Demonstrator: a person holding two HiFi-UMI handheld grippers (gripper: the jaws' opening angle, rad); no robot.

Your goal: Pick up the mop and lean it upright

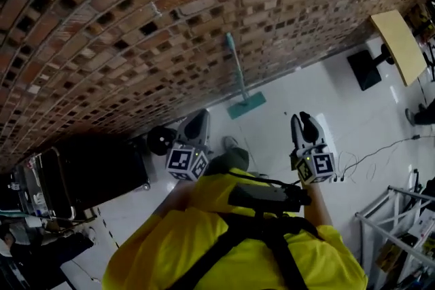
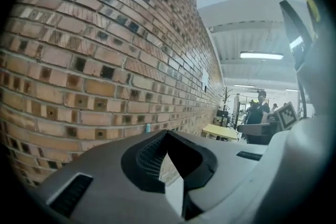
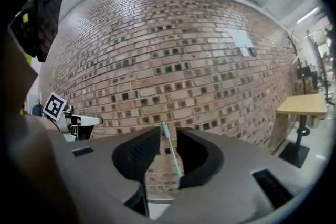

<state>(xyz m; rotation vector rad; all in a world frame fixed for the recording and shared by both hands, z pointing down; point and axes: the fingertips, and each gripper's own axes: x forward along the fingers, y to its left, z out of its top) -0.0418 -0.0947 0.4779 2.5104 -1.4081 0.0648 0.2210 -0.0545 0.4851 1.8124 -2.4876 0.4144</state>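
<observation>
The mop leans upright against the brick wall [image 1: 136,24], its teal handle [image 1: 236,68] sloping down to the flat teal head [image 1: 246,105] on the white floor. Both grippers hang short of it, apart from it. My left gripper [image 1: 196,125] is left of the mop head, its jaws together and empty. Opposite it, my right gripper [image 1: 306,127] is to the mop's right. In the right gripper view the right gripper [image 3: 168,135] stands open, and the distant mop handle [image 3: 171,148] shows through the gap. The left gripper [image 2: 168,138] faces the wall, with the handle's tip [image 2: 148,127] just over its jaw.
A black cart [image 1: 102,173] stands by the wall at the left. A yellow-topped table [image 1: 399,44] with a black base [image 1: 363,68] is at the right. Cables [image 1: 363,158] lie on the floor and a white frame [image 1: 394,210] is at the lower right. People [image 2: 257,110] stand far off.
</observation>
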